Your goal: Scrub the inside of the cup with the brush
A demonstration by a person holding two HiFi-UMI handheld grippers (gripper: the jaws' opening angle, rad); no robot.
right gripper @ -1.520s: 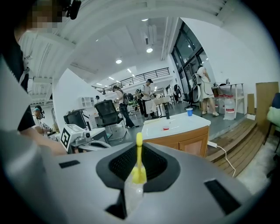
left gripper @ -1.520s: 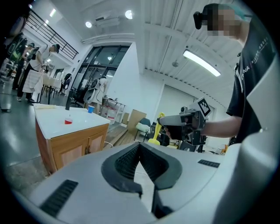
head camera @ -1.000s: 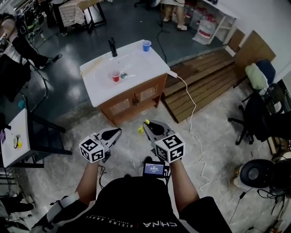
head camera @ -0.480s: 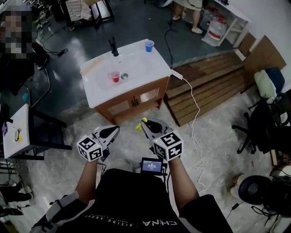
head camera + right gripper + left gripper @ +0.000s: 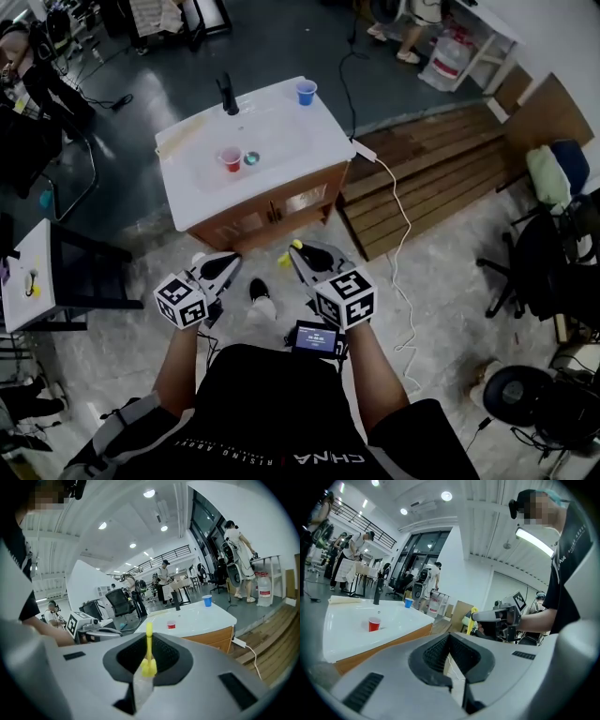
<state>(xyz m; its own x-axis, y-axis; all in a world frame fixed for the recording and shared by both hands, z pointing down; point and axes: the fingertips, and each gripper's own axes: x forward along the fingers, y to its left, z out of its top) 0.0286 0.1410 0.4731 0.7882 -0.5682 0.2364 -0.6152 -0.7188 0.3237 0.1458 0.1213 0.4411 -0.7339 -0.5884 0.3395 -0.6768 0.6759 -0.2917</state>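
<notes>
A red cup (image 5: 231, 158) stands in the white sink basin (image 5: 281, 141) on a wooden cabinet ahead; it also shows in the left gripper view as the red cup (image 5: 374, 624) and in the right gripper view as the red cup (image 5: 171, 625). My right gripper (image 5: 296, 253) is shut on a yellow brush (image 5: 149, 654) that sticks out past the jaws. The left gripper (image 5: 230, 261) is shut with nothing in it (image 5: 449, 641). Both are held in the air, well short of the cabinet.
On the counter's far corner is a blue cup (image 5: 305, 92), with a black faucet (image 5: 228, 95) at the back. A white cable (image 5: 398, 234) and wooden boards (image 5: 422, 178) lie to the right, near an office chair (image 5: 534, 253). A small white table (image 5: 28, 281) stands on the left.
Both grippers have travelled forward toward the sink cabinet, which now sits closer in the head view. A shoe now shows between the grippers. Both jaws have stayed shut.
</notes>
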